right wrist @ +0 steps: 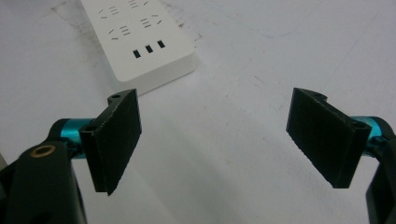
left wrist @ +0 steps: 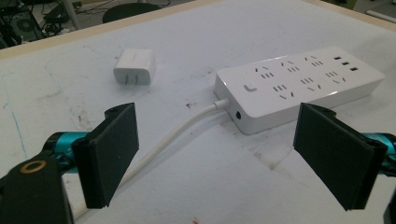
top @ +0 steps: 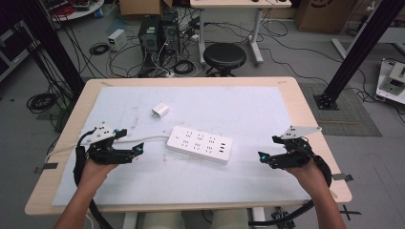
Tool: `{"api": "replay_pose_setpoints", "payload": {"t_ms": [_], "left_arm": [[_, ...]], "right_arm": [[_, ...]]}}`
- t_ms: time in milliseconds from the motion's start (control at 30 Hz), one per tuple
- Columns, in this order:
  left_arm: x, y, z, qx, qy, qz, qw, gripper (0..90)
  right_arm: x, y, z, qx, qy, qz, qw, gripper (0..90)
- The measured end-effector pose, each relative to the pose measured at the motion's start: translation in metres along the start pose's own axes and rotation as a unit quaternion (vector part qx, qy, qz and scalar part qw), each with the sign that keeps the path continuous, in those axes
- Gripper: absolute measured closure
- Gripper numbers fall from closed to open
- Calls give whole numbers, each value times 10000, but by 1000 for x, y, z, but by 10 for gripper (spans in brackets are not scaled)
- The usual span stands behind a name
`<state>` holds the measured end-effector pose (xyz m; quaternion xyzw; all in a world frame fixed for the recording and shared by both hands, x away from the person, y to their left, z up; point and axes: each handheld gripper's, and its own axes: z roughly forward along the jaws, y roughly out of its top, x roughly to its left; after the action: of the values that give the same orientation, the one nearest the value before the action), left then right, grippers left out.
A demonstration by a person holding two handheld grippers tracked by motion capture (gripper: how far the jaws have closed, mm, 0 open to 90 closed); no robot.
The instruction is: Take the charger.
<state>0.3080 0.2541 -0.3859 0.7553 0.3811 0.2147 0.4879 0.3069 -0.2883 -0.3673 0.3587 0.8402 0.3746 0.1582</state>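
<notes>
High view: power strip (top: pixel 200 144) flat at mid-table, cord trailing toward the left edge; white charger (top: pixel 160 111) lying apart, nearer the far edge. Left gripper (top: pixel 135 151) near the left edge, right gripper (top: pixel 264 158) near the right edge, both with jaws spread wide, gripping nothing. Probably the opening step: approach, nothing yet touched. Next, likely: reach for the charger with the left, prongs kept clear of the pads, and steady the strip with the right before plugging in.
</notes>
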Motion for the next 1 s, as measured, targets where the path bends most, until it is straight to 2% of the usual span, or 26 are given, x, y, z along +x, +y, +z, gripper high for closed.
{"api": "replay_pose_setpoints", "payload": {"t_ms": [133,233,467,533,600,667,733,833,867,933,1000], "left_arm": [[0,3,3,80,-66,-12,9999,142],[2,10,5,114,-123,57,9998,142],[10,29,22,71,-156,-32,9998,141],[14,35,29,-19,-197,-56,9998,141],[18,47,38,-96,-271,23,9996,141],[20,50,42,-119,-304,47,9995,142],[30,58,57,-39,-291,127,9995,142],[34,60,62,3,-271,172,9995,142],[41,59,75,-68,-315,436,9985,187],[47,55,86,37,-271,417,9988,196],[54,50,97,251,-230,245,9991,188]], "right_arm": [[0,-1,0,9,26,16,10000,183],[0,-1,0,2,25,12,10000,183],[-1,1,0,-69,59,21,10000,183],[-1,3,1,-20,82,30,10000,183],[-2,5,1,-22,62,33,10000,183],[-2,6,1,-50,63,40,10000,183],[-2,9,0,-45,115,51,9999,183],[-2,10,0,-29,132,39,9999,183],[-3,13,1,-21,129,57,9999,183],[-3,14,1,11,120,77,9999,183],[-4,15,2,0,117,56,9999,183]]}}
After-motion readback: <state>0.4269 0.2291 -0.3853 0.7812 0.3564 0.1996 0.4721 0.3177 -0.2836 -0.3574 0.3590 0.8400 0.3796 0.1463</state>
